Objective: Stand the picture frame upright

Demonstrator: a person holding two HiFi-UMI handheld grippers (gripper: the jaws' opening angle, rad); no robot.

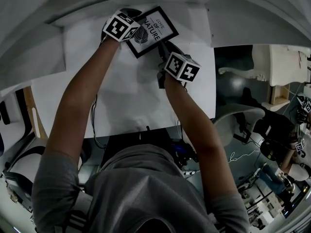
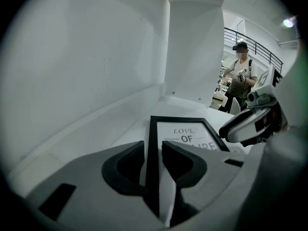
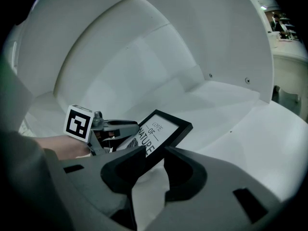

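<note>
The picture frame [image 1: 150,29] is black with a white print and lies turned diagonally at the far end of the white table [image 1: 121,101]. My left gripper [image 1: 136,23] is at the frame's left edge. In the left gripper view that edge [image 2: 152,143] runs between the jaws, and my left gripper [image 2: 153,150] is open, with a thin gap beside the edge. My right gripper [image 1: 163,48] is at the frame's near right edge. In the right gripper view the frame [image 3: 161,131] looks tilted, and my right gripper [image 3: 155,155] appears shut on its black edge.
A curved white backdrop [image 3: 144,57] wraps round the table's far end, close behind the frame. A person [image 2: 239,76] stands far off past the backdrop's opening. Cables [image 1: 97,135] hang at the table's near edge, and white furniture [image 1: 243,120] stands to the right.
</note>
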